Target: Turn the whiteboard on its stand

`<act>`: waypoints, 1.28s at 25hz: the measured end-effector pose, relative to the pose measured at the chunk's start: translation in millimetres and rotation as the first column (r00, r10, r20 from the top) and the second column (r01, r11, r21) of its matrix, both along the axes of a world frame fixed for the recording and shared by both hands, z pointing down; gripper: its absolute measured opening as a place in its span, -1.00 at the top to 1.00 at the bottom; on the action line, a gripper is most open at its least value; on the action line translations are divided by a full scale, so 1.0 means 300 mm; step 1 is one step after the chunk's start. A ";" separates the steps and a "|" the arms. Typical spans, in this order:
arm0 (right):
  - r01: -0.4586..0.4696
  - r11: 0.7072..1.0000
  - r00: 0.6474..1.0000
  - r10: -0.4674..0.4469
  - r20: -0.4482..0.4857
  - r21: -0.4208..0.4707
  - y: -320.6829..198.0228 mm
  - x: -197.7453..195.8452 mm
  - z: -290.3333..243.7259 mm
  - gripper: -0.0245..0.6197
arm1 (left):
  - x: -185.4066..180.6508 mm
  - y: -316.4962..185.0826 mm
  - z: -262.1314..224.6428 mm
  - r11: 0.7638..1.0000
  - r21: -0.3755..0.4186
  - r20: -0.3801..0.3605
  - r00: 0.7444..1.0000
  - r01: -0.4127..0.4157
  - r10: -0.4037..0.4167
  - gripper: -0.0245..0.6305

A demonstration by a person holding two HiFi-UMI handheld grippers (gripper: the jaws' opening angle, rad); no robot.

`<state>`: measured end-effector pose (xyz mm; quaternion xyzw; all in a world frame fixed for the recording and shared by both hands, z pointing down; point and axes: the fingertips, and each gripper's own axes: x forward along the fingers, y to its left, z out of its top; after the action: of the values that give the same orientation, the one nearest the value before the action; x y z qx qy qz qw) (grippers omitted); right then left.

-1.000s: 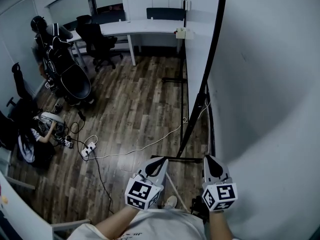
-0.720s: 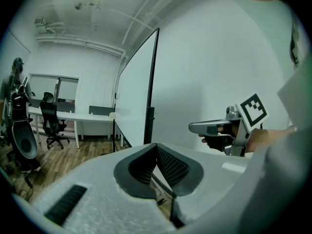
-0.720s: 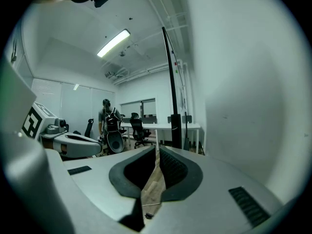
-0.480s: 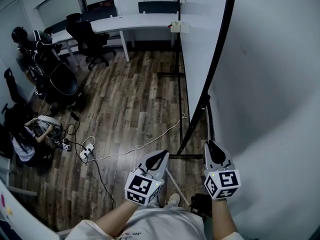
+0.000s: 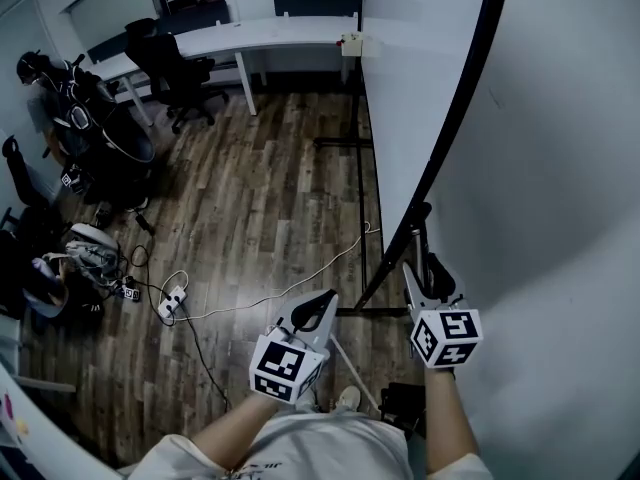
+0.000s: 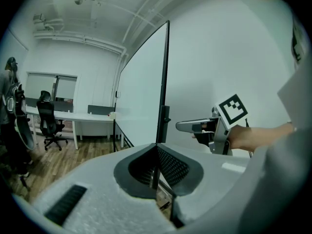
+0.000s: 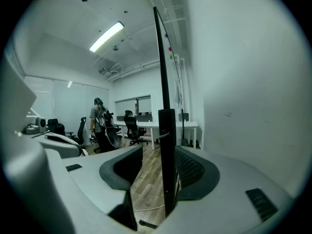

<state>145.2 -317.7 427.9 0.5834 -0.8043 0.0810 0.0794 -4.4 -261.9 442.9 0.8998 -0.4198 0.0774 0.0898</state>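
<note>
the whiteboard [image 5: 410,78] stands upright on the wood floor [image 5: 270,198], seen nearly edge-on just ahead of the person and running away toward the desk [image 5: 260,38]; its top is cut off by the picture. its black frame edge [image 7: 166,155] rises between the jaws of the right gripper [image 5: 418,268], which have just been opening and stand apart. the edge sits close to one pad with a clear gap on the other side, so it is released, not clamped. the left gripper [image 5: 322,303] hangs just left of that edge, clenched, with nothing between its jaws. the stand's near foot [image 5: 370,315] lies on the floor below both grippers, partly hidden by them. a white wall [image 5: 560,218] is close on the right. a white cable [image 5: 290,293] runs across the floor to a power strip [image 5: 172,301]. farther off are an office chair [image 5: 175,63] and a person [image 5: 40,73] among dark gear that is hard to make out.
</note>
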 end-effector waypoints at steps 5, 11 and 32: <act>-0.005 1.000 1.000 0.005 0.000 -0.014 -0.118 0.003 0.030 0.28 | -0.001 -0.035 0.019 1.000 -0.012 0.004 1.000 0.007 -0.007 0.89; -0.015 0.999 1.000 0.015 0.012 -0.037 -0.225 0.004 0.070 0.22 | -0.020 -0.046 0.064 0.999 -0.044 0.018 0.999 0.028 -0.028 0.89; -0.050 0.998 0.998 0.049 -0.031 -0.037 -0.348 -0.015 0.091 0.34 | -0.081 -0.046 0.085 0.993 -0.071 0.032 0.995 0.095 -0.093 0.89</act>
<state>140.7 -422.2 455.1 0.6025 -0.7867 0.0895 0.1005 -28.8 -275.8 468.4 0.8741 -0.4598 0.1012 0.1200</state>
